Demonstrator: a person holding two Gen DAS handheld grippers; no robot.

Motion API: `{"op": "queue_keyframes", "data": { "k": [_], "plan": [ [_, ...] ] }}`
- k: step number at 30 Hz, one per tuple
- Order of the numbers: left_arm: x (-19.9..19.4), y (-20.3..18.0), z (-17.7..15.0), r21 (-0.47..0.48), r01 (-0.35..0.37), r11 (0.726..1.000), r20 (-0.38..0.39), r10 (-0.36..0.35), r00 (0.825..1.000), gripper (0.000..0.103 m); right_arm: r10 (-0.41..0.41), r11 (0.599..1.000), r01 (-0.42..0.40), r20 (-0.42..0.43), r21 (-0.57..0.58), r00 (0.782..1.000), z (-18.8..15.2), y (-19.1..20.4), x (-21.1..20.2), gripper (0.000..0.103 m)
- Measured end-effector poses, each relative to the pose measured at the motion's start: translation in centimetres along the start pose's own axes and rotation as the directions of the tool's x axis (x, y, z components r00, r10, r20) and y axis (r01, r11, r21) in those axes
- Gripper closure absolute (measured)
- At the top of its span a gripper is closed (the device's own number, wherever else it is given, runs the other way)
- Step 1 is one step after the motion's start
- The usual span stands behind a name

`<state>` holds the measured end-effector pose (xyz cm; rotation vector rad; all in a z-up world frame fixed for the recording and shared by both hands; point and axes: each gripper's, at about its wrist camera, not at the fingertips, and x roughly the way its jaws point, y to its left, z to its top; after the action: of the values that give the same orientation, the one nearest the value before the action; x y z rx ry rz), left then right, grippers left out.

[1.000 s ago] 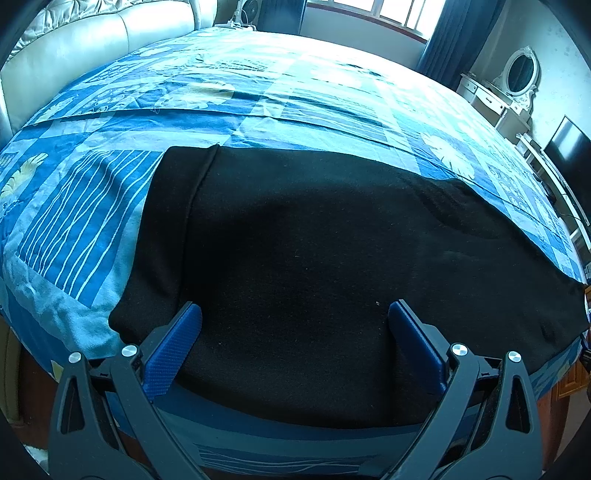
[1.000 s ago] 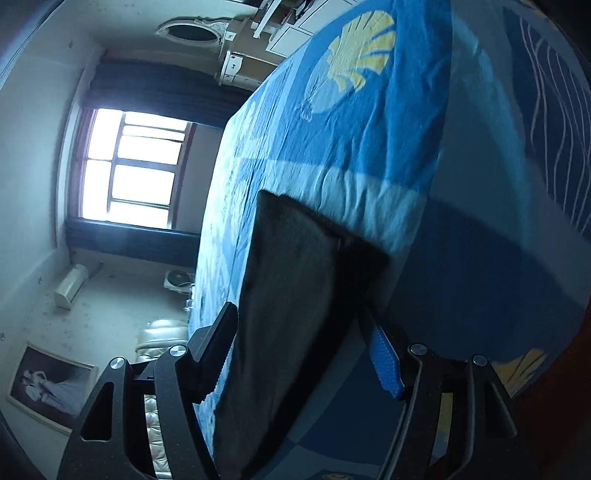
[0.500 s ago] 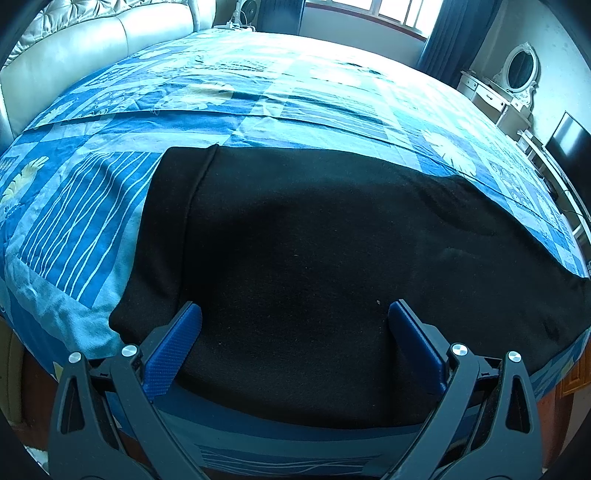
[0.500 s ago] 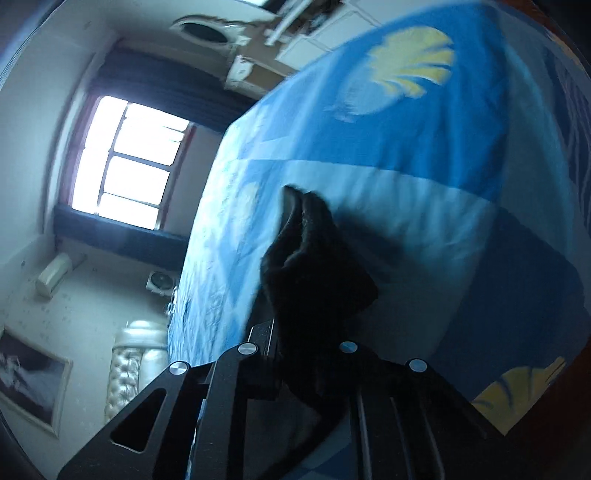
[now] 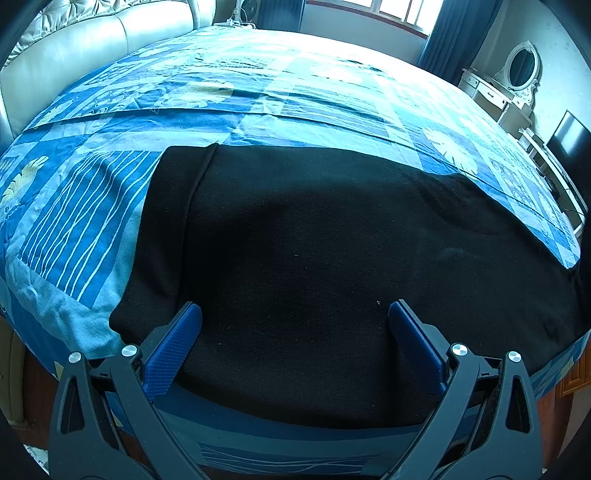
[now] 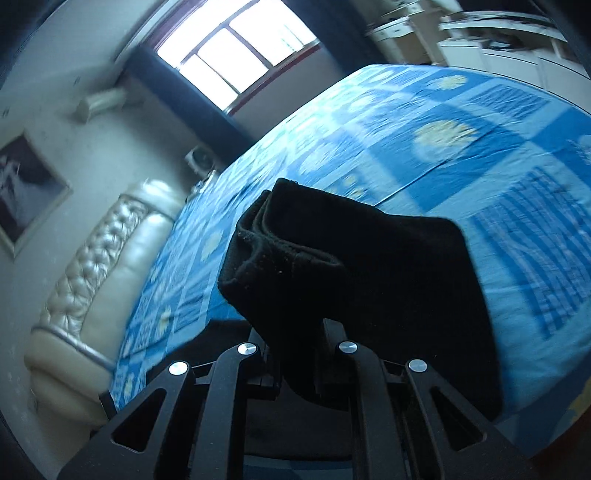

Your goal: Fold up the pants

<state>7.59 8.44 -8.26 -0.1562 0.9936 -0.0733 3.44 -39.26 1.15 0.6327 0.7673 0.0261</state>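
Black pants [image 5: 314,258] lie flat across the near part of a bed with a blue patterned cover [image 5: 258,96]; the waistband end is at the left. My left gripper [image 5: 295,332] hovers open over the near edge of the pants, blue pads [image 5: 173,347] wide apart, nothing between them. In the right wrist view my right gripper [image 6: 299,332] is shut on the leg end of the pants [image 6: 332,251], which hangs bunched and lifted above the bed [image 6: 461,122].
A cream padded headboard [image 5: 92,33] stands at the bed's left. A window [image 6: 236,51] with dark curtains is beyond the bed. A white dressing table with an oval mirror [image 5: 517,70] and a dark screen [image 5: 565,136] stand at the right.
My right gripper closed on the leg end of the pants, lifted it off the bed and rolled while carrying it along the bed. The left gripper stayed still.
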Motion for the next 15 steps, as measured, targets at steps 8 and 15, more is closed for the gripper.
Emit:
{"op": "queue_keyframes", "data": {
  "k": [8,15],
  "plan": [
    [0.1,0.1,0.1,-0.001,-0.001,1.000,-0.003,0.001,1.000,0.002,-0.047,0.986,0.025,-0.136,-0.162,0.990,-3.6,5.8,7.9,0.091],
    [0.1,0.1,0.2,-0.001,-0.001,1.000,-0.003,0.001,1.000,0.002,-0.090,0.966,0.039,-0.194,-0.254,0.977,-7.1,8.6,10.7,0.091]
  ]
}}
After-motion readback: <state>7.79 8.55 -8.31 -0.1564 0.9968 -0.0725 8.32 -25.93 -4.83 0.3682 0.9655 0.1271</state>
